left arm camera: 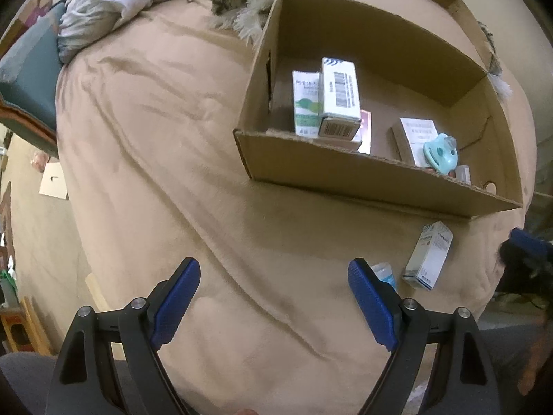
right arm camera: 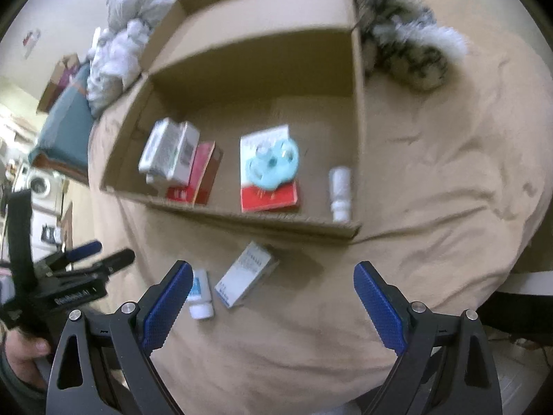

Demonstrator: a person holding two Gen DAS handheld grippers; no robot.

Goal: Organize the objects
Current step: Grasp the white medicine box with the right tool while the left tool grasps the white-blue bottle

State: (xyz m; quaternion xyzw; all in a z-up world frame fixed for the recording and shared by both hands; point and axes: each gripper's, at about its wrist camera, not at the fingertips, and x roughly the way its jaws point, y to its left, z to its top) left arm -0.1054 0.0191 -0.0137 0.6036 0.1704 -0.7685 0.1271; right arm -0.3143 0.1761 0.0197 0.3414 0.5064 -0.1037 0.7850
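Both grippers, left gripper (left arm camera: 274,297) and right gripper (right arm camera: 273,297), are hanging agape, empty. Medicine carton (right arm camera: 246,274) is lying on blanket (right arm camera: 432,173), just outside cardboard box (right arm camera: 249,218); likely light, crushable; pinch across long sides.

I see blue ribbed pads (right arm camera: 380,311) on black gripper arms. The blanket (left arm camera: 172,173) is plain beige and the box (left arm camera: 345,173) is brown cardboard. Inside it the pacifier (right arm camera: 273,166) is light turquoise, lying on a red and white carton (right arm camera: 268,197). The bottle (right arm camera: 340,190) is white. The fur (right arm camera: 408,45) behind is white with black spots.
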